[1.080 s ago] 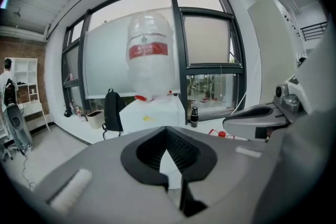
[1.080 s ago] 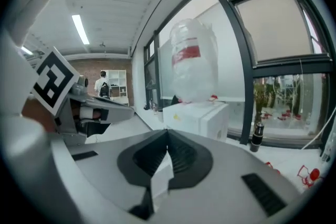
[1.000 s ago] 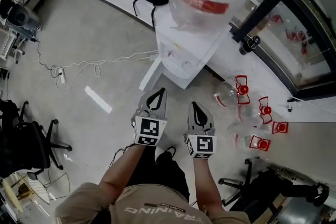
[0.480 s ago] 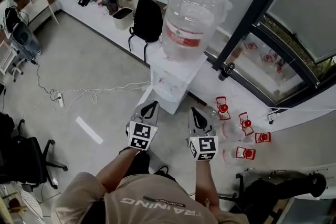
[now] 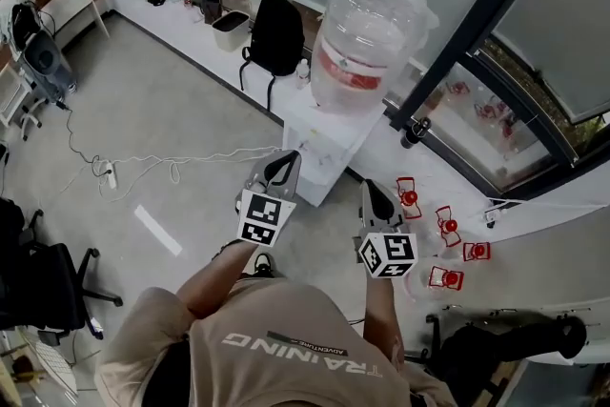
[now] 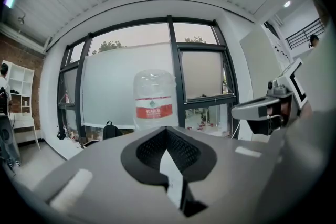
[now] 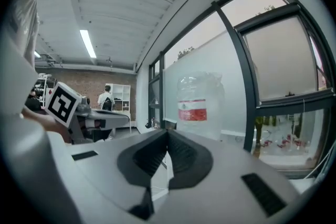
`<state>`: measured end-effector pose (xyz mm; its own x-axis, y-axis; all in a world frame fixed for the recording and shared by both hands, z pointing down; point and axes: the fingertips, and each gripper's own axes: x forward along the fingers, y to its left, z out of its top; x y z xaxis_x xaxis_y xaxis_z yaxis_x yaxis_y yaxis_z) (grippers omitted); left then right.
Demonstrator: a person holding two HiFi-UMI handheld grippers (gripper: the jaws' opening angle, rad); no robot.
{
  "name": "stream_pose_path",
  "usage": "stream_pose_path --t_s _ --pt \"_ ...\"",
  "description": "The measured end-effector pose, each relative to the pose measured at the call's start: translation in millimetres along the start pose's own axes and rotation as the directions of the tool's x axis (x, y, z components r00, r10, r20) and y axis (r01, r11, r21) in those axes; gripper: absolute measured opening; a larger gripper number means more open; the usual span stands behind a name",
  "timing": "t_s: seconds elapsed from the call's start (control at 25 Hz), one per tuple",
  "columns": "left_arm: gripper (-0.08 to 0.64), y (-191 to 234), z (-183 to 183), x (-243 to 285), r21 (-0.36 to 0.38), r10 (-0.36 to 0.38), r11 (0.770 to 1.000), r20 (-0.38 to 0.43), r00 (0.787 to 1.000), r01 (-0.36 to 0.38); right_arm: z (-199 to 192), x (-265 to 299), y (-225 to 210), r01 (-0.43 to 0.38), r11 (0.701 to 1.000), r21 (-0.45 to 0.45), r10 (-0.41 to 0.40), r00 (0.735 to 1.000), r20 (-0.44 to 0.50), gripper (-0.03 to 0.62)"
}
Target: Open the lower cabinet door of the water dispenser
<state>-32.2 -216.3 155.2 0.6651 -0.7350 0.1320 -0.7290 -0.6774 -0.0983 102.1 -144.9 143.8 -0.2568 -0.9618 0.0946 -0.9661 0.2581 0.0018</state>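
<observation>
head view: above the person, steeply down, distant | left gripper view: level along jaws, facing window point(image 6: 202, 73) | right gripper view: likewise | shared: dispenser bottle point(image 5: 367, 43) point(image 6: 153, 99) point(image 7: 198, 105)

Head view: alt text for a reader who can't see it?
From above, a person holds a left claw and right claw, both shut and empty, before a white water dispenser topped by a large bottle. A black backpack stands beside it; red-capped bottles lie nearby.

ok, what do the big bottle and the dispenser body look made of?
The bottle: clear glossy plastic, see-through walls with a red label band. The dispenser body: white, smooth; moulded plastic or painted metal, the look leaves that open.
</observation>
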Motion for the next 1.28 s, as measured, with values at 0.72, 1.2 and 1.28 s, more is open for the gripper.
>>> stream_pose_path --t_s 0.72,1.2,1.28 --pt "0.008 64 20 47 -0.034 -0.104 0.994 0.032 0.994 0.105 32 80 2 0.109 0.994 -0.022 -0.107 0.991 0.084 0.011" --pt "0.008 21 47 71 -0.004 -0.125 0.992 0.026 0.992 0.125 39 80 -30 0.036 0.999 -0.013 -0.036 0.998 0.053 0.011" --pt "0.008 17 47 70 -0.009 -0.119 0.993 0.031 0.992 0.119 41 76 -32 0.030 0.999 -0.032 -0.029 0.998 0.051 0.011"
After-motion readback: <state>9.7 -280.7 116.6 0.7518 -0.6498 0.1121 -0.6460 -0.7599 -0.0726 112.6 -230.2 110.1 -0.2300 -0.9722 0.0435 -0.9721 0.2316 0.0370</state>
